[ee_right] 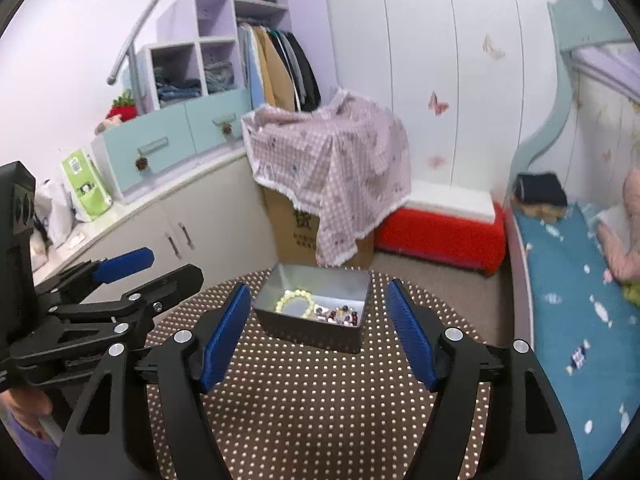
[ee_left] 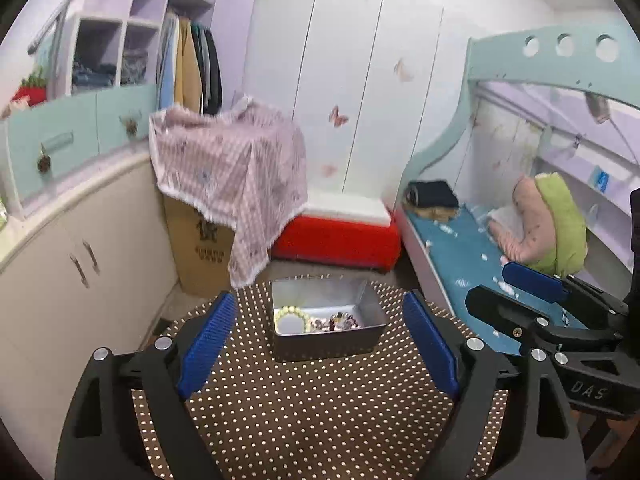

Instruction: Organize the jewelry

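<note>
A grey metal tin (ee_left: 360,312) (ee_right: 352,292) stands on the far part of a round table with a brown dotted cloth (ee_left: 320,420) (ee_right: 312,412). Inside it lie a pale yellow bead bracelet (ee_left: 298,314) (ee_right: 280,300) and a heap of dark red and mixed beads (ee_left: 340,322) (ee_right: 340,314). My left gripper (ee_left: 320,344) hangs above the cloth on the near side of the tin, open, blue pads (ee_left: 208,344) wide apart with nothing between them. My right gripper (ee_right: 318,336) is likewise open and empty short of the tin. Each gripper shows at the edge of the other's view.
Behind the table stand a cardboard box under a pink checked cloth (ee_left: 232,168) (ee_right: 336,164) and a red and white bench (ee_left: 336,232) (ee_right: 440,232). A cabinet with drawers (ee_left: 80,216) (ee_right: 168,184) runs along the left. A bed with a blue sheet (ee_left: 460,256) (ee_right: 568,320) lies on the right.
</note>
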Available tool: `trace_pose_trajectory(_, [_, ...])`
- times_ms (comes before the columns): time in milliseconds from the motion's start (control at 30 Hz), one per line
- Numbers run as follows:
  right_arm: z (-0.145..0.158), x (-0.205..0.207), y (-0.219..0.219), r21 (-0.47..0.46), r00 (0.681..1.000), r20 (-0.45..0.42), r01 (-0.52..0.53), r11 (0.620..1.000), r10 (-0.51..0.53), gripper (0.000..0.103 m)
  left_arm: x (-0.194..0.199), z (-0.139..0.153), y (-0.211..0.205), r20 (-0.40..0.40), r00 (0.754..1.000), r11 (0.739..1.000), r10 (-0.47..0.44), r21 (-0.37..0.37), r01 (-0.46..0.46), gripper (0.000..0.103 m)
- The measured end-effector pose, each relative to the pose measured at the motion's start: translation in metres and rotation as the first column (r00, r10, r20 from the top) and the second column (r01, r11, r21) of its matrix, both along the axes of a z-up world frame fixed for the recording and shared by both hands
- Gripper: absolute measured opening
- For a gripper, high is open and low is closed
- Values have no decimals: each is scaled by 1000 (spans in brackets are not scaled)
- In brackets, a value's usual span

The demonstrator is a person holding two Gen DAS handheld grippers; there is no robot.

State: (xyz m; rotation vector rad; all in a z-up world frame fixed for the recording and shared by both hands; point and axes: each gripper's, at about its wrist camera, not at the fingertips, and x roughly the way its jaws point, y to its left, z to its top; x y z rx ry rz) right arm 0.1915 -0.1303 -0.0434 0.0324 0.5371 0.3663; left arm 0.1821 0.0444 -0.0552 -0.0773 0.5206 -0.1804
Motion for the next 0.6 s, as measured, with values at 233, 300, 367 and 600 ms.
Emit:
trace_pose_trajectory(233, [37, -62, -5, 15, 995, 94, 19, 1000, -21, 74, -64, 39, -6, 151, 988, 999, 28, 27, -33, 83])
trace_pose_trajectory(300, [44, -79, -6, 12, 992, 122, 31, 999, -33, 76, -78, 47, -7, 186, 982, 999, 34, 32, -41, 83])
trace_pose_trajectory(367, [53, -98, -6, -1, 984, 168, 57, 998, -56, 78, -95, 55, -9, 226, 973, 998, 42, 40, -52, 83])
trace_pose_trajectory(600, [74, -149, -6, -6, 956, 273, 117, 993, -111, 83, -135, 70, -10, 320, 945, 996, 65, 39, -81, 87])
